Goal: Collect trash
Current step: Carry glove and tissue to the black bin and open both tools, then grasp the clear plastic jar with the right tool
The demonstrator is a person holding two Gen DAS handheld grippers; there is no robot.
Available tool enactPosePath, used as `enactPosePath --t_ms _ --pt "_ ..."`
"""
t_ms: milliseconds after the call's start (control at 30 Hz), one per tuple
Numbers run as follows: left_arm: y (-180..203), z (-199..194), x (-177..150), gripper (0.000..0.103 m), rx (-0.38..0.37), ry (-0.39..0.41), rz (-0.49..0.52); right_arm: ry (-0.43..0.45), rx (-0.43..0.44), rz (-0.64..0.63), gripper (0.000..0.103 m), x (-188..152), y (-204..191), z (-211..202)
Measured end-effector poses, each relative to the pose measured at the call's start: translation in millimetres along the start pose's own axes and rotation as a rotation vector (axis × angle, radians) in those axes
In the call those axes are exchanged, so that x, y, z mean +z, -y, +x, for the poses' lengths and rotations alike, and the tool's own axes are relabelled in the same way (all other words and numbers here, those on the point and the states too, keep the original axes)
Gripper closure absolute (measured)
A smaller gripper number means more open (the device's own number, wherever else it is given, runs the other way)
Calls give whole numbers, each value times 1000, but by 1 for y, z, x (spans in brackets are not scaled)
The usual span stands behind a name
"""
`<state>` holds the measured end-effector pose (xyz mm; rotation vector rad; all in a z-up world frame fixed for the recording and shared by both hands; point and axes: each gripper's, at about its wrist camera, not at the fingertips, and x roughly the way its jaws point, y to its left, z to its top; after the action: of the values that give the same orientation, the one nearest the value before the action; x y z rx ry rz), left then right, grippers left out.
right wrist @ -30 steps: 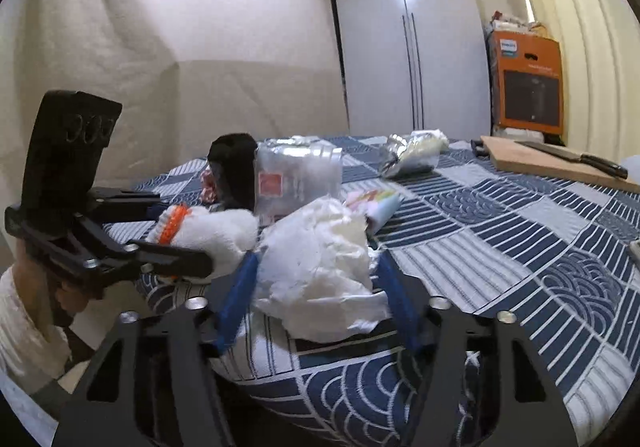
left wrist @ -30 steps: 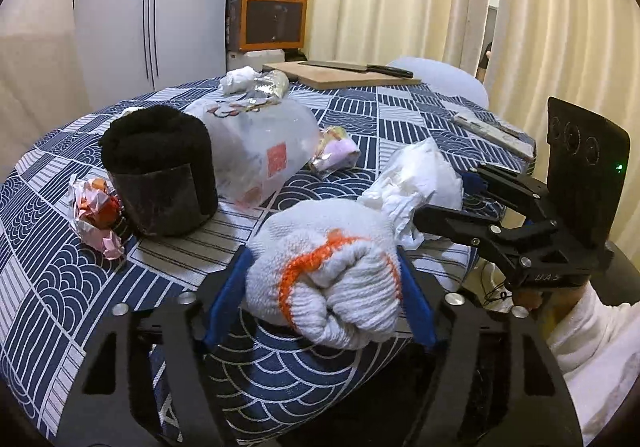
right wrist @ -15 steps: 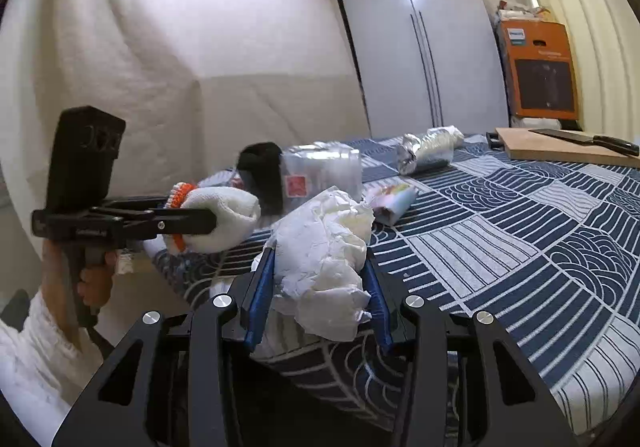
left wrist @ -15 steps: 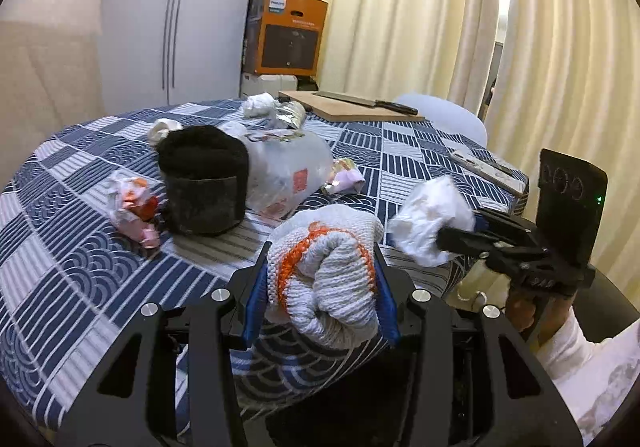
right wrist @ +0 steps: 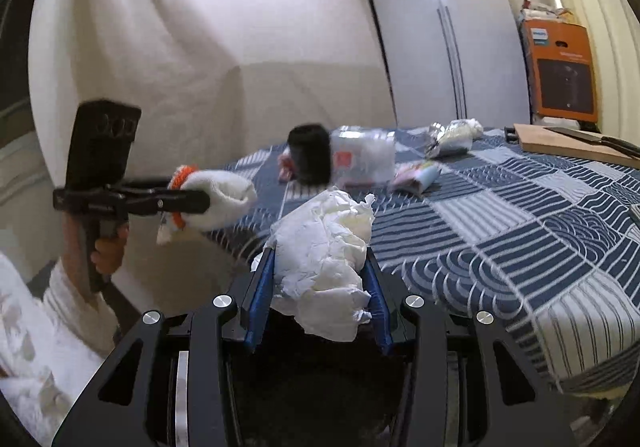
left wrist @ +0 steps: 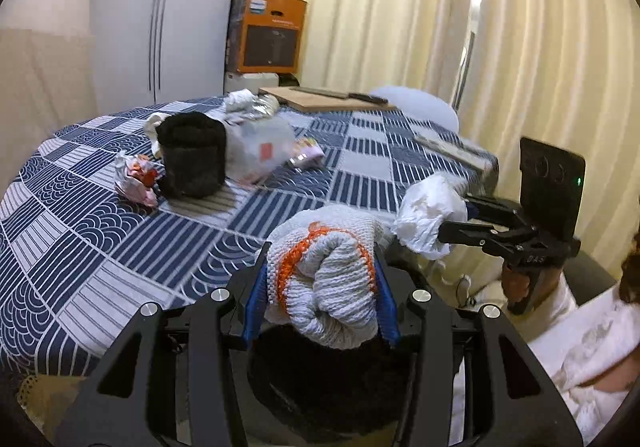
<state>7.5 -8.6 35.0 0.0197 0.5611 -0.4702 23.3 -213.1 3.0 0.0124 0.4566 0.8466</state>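
Observation:
My left gripper (left wrist: 320,283) is shut on a balled white knit glove with an orange cuff (left wrist: 326,279), held past the table's near edge; it also shows in the right wrist view (right wrist: 216,199). My right gripper (right wrist: 320,279) is shut on a crumpled white tissue (right wrist: 324,259), also off the table edge, seen in the left wrist view (left wrist: 428,215). A dark bin opening (left wrist: 328,379) lies below the left gripper. On the table remain a red-and-white wrapper (left wrist: 136,177), a clear plastic bag (left wrist: 260,151), a pink wrapper (left wrist: 308,155) and foil scraps (left wrist: 252,105).
A black cylindrical container (left wrist: 192,159) stands on the blue patterned tablecloth (left wrist: 100,247). A cutting board with a knife (left wrist: 324,99) lies at the far edge. An orange box (left wrist: 268,35), white cabinet and curtains stand behind.
Both grippers have pulled back and up from the table, each carrying its item clear of the near edge. The table items stayed in place.

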Motion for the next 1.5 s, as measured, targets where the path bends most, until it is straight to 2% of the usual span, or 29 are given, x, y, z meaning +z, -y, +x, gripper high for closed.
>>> enactPosePath --t_ms 133,267,333,367,400,433,467,533,600,733,800,1033,1300,1500 --pt "14 2 -6 56 -38 -36 30 -64 -12 -49 63 -7 -15 5" --pt "30 12 -12 56 -30 -96 95 -105 -24 -72 62 -14 -22 9" --pt "33 15 -15 45 -29 -100 103 -115 -48 -83 53 -17 -24 11" --pt "33 14 -15 27 -16 -89 106 -113 -71 -90 41 -19 -25 11" --pt "33 11 -16 18 0 -62 108 -108 -85 -93 27 -20 -24 12" --pt "32 9 -17 8 -15 -36 93 -104 -95 -91 22 -21 -23 12" --pt "30 6 -16 7 -27 -24 83 -96 -110 -86 18 -21 -21 11" --pt "27 2 -16 6 -36 9 56 -89 -133 -73 16 -21 -17 10" --pt "24 2 -16 6 -27 19 45 -72 -161 -54 15 -21 -12 8" --pt "15 4 -15 6 2 32 12 -59 -163 -10 13 -19 -3 7" --pt "9 4 -14 6 47 49 -12 -65 -161 -6 13 -18 -2 7" --pt "-13 2 -14 6 116 65 -74 -63 -169 3 12 -9 -1 12" --pt "-35 3 -10 6 208 107 -147 -35 -191 47 11 10 7 20" --pt "-53 1 -5 6 258 128 -208 -50 -223 62 11 31 14 38"
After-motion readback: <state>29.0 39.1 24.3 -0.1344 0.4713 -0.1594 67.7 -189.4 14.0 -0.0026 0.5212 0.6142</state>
